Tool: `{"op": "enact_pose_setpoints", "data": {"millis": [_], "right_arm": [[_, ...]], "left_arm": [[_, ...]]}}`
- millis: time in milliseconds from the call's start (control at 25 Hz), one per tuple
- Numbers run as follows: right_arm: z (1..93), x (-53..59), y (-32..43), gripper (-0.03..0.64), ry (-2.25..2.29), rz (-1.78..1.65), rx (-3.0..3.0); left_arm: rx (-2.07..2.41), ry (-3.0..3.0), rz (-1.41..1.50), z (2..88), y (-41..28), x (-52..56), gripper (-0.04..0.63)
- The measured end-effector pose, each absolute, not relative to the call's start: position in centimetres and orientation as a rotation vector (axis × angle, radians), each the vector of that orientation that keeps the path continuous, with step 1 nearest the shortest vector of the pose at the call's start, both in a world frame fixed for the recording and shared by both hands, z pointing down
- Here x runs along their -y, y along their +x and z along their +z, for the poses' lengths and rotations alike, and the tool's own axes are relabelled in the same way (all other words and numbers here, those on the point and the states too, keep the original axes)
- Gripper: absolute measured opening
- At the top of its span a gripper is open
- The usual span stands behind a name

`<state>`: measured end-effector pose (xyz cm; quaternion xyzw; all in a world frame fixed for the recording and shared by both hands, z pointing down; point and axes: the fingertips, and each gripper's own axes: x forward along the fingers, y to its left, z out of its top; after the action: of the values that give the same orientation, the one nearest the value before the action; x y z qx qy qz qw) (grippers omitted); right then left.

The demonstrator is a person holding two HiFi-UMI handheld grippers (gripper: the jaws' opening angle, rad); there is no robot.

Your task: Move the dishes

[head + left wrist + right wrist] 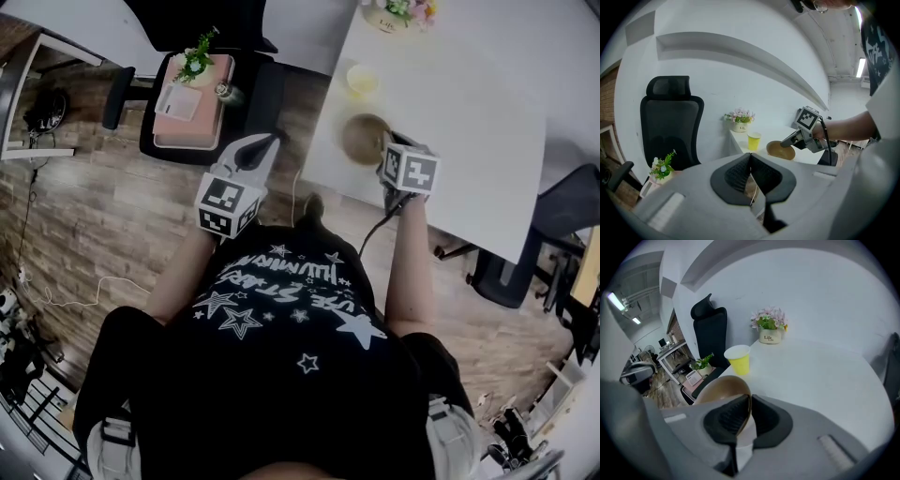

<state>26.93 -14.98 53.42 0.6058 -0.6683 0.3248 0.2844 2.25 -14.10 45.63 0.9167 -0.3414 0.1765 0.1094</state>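
A brown bowl [361, 138] stands near the edge of the white table [469, 141], with a yellow cup [362, 81] just beyond it. My right gripper [383, 148] is at the bowl's near side. In the right gripper view its jaws [747, 406] are shut on the bowl's rim [719, 387], one pad inside and one outside. The left gripper view shows the same grip from the side, with the bowl [779, 150] beside the cup [753, 140]. My left gripper [265, 145] hangs over the wooden floor left of the table, shut and holding nothing [751, 176].
A pot of pink flowers [398, 11] stands at the table's far end. A black office chair [192, 103] left of the table carries a pink tray and a small plant. Another dark chair [525, 253] is at the right. A cable [380, 225] trails from the right gripper.
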Motion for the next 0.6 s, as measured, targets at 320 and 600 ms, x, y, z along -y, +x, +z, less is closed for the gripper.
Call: {"op": "enact_pose_setpoints", "data": {"millis": [320,600], "right_arm": [[51.0,16.6,28.6,0.021,1.629,0.865,1.876],[49.8,18.8,32.5,0.021,1.670,0.853,1.904]], "left_arm": [[1.039,2.698,0.505,45.2,4.1,14.9,0.011],[1.085,2.696,0.484,44.8,6.5,16.0,0.011]]}}
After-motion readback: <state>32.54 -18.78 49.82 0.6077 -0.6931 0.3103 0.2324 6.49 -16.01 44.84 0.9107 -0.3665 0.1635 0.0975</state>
